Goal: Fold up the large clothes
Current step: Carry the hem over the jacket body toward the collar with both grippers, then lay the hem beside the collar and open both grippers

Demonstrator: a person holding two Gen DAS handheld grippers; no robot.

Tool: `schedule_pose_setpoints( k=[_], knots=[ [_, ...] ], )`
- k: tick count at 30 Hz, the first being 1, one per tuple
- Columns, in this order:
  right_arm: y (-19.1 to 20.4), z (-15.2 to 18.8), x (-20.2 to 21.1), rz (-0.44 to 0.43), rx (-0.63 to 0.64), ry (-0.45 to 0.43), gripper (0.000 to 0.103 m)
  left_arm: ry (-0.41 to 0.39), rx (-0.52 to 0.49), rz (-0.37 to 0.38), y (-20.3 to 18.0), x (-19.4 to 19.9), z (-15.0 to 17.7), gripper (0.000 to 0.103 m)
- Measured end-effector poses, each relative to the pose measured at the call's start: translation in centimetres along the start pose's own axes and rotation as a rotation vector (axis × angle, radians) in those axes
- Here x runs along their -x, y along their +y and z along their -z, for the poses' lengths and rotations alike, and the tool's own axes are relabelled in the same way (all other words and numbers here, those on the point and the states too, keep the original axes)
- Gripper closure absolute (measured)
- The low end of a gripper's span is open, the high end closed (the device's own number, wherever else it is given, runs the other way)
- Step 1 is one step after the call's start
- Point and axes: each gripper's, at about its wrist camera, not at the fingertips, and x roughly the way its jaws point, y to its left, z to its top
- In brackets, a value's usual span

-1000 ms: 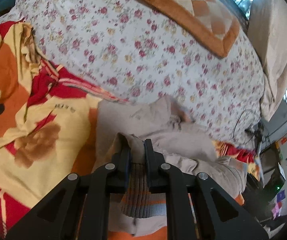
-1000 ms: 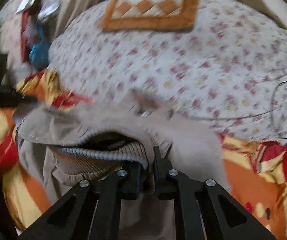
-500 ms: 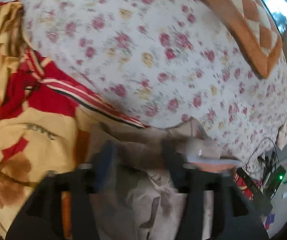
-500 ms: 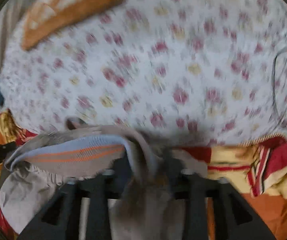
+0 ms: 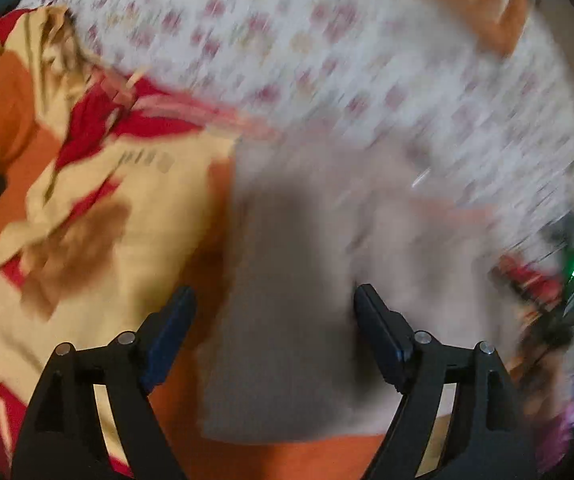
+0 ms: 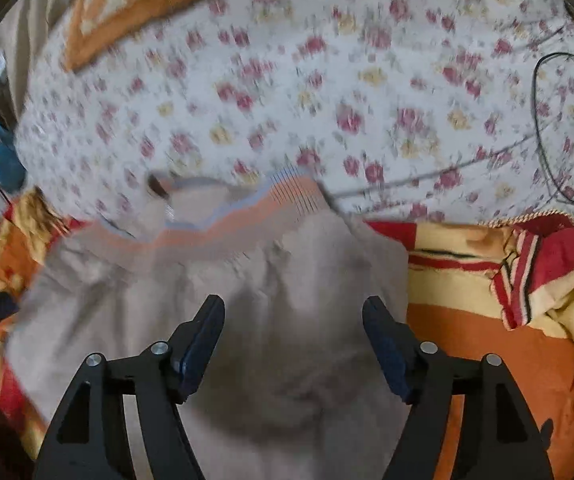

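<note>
On the bed, both left tongs (image 5: 273, 304) and right tongs (image 6: 293, 314) gape wide, empty, above the folded beige jacket (image 6: 287, 280), apparently freeing its fold.

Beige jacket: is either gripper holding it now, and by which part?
Neither. The left gripper and right gripper both have jaws wide open above the beige jacket, which lies on the bed.

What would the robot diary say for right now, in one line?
stage: fold laid, let go | left gripper: open | right gripper: open | jacket: flat on blanket, striped hem far edge
</note>
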Motion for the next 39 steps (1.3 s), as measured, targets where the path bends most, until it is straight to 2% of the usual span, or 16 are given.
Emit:
schedule_pose_setpoints(
  k=[2, 3, 6, 8, 11, 13, 16, 20, 21, 22, 25, 30, 32, 35, 38, 39],
  knots=[
    [0.0, 0.3, -2.2, 0.072, 0.011, 0.078, 0.031, 0.036, -0.012, -0.094, 0.7, -2.0, 0.8, 0.021],
    [0.0, 0.3, -2.1, 0.073, 0.005, 0.086, 0.033, 0.037, -0.003, -0.094, 1.1, -2.3, 0.9, 0.02],
    [0.9, -0.1, 1.5, 0.052, -0.015, 0.004, 0.03, 0.002, 0.023, -0.088, 1.8, -1.6, 0.7, 0.02],
    [2.1, -0.5, 4.1, -0.012, -0.018, -0.048, 0.029, -0.026, 0.054, -0.096, 2.2, -1.0, 0.6, 0.02],
    [4.9, -1.4, 5.5, -0.198, -0.016, -0.041, 0.02, -0.013, 0.118, -0.025, 2.9, -1.4, 1.1, 0.02],
    [7.9, -1.8, 4.4, -0.268, 0.021, 0.014, 0.02, -0.018, 0.115, -0.021, 3.0, -1.3, 1.1, 0.02],
    [11.8, -2.2, 1.7, -0.219, 0.097, 0.056, 0.02, -0.04, 0.11, -0.021, 3.3, -0.9, 0.8, 0.02],
    [14.5, -1.8, -3.9, -0.192, 0.122, 0.189, 0.024, -0.056, 0.131, -0.025, 4.2, -0.5, 0.2, 0.02],
    [14.9, -1.5, -4.7, -0.145, 0.147, 0.181, 0.041, -0.058, 0.143, -0.013, 4.5, -0.3, 0.1, 0.02],
    [14.9, -1.4, -5.3, -0.114, 0.163, 0.169, 0.067, -0.062, 0.149, -0.007, 4.7, -0.1, 0.0, 0.02],
    [14.5, -1.8, -4.6, -0.122, 0.148, 0.11, 0.091, -0.118, 0.148, -0.005, 4.7, 1.2, -0.3, 0.02],
    [14.2, -4.5, -2.3, -0.133, 0.104, -0.02, 0.093, -0.214, 0.113, 0.05, 4.0, 3.4, -0.4, 0.02],
    [14.1, -5.5, -3.7, -0.102, 0.086, -0.026, 0.093, -0.209, 0.103, 0.085, 3.7, 3.2, -0.5, 0.02],
    [14.5, -5.1, -7.6, -0.009, 0.108, 0.019, 0.093, -0.14, 0.075, 0.128, 2.9, 1.7, -0.3, 0.02],
    [14.2, -4.4, -7.9, -0.051, 0.096, 0.052, 0.081, -0.097, 0.036, 0.113, 2.0, 0.6, 0.1, 0.02],
    [13.9, -4.3, -7.1, -0.07, 0.092, 0.06, 0.072, -0.086, 0.014, 0.078, 1.8, 0.2, 0.2, 0.02]
  ],
)
